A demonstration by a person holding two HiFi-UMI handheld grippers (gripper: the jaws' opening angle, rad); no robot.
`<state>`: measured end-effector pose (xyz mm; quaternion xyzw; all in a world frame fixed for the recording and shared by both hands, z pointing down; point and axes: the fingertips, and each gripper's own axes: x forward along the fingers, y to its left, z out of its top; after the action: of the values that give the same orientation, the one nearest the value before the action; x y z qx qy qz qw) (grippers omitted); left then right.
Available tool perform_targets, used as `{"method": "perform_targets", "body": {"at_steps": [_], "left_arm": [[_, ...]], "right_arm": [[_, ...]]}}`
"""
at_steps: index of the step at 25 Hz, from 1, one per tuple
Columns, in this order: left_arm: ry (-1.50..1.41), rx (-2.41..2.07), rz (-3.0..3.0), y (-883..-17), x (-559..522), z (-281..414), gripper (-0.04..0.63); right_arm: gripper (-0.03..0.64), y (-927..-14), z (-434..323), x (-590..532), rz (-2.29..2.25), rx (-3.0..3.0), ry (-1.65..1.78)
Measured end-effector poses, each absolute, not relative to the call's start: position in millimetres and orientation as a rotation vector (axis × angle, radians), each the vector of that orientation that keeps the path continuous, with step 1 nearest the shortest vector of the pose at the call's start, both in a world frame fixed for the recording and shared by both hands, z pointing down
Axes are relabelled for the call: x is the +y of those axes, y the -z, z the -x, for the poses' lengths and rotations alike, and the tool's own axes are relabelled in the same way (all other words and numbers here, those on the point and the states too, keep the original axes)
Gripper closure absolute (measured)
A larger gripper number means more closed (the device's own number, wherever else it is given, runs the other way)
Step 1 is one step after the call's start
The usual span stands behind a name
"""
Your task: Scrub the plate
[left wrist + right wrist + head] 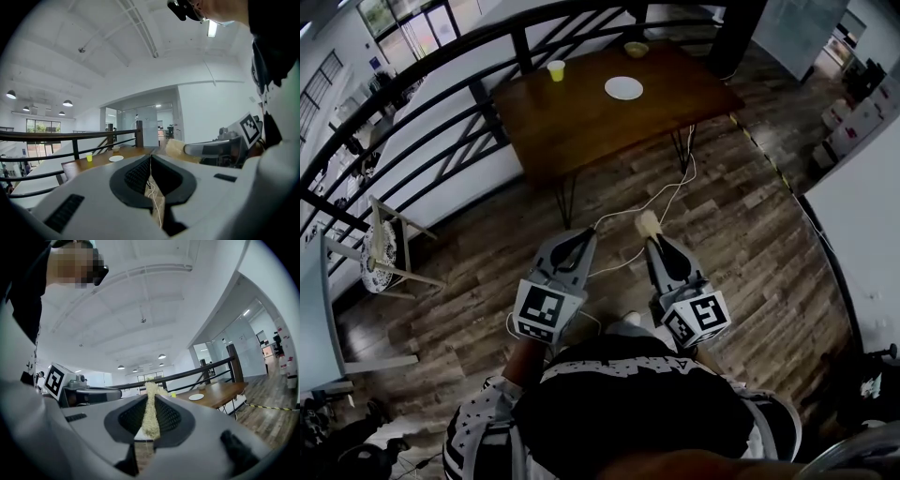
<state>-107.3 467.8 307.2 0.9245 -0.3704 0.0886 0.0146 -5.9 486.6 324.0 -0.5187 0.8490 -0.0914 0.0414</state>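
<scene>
Wood-plank floor, dark wooden table on hairpin legs, black railing behind, white cable across the boards, white walls, round ceiling lamps, tall windows

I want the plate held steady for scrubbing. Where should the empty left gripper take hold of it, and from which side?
Probably its rim on the left. The plate lies flat on the table, so only the thin edge offers a pinch; open the jaws of the left gripper and come in low from the left, leaving the top free for the scrubber in the right gripper.
</scene>
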Motion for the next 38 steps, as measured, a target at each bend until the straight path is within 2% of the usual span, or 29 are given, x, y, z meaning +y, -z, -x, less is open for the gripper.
{"method": "perform_targets", "body": {"at_steps": [25,38], "left_arm": [[-0.33,-1.224,-2.862,-308.6,424.1,27.5,0.581],[-0.314,-1.229,-2.868,-307.8,416.0,12.0,0.581]], "right_arm": [[0.568,-330.0,-72.1,441.4,1.501,2.613,0.312],[0.568,-328.1,-88.9,437.8,1.5,2.609,0.297]]}}
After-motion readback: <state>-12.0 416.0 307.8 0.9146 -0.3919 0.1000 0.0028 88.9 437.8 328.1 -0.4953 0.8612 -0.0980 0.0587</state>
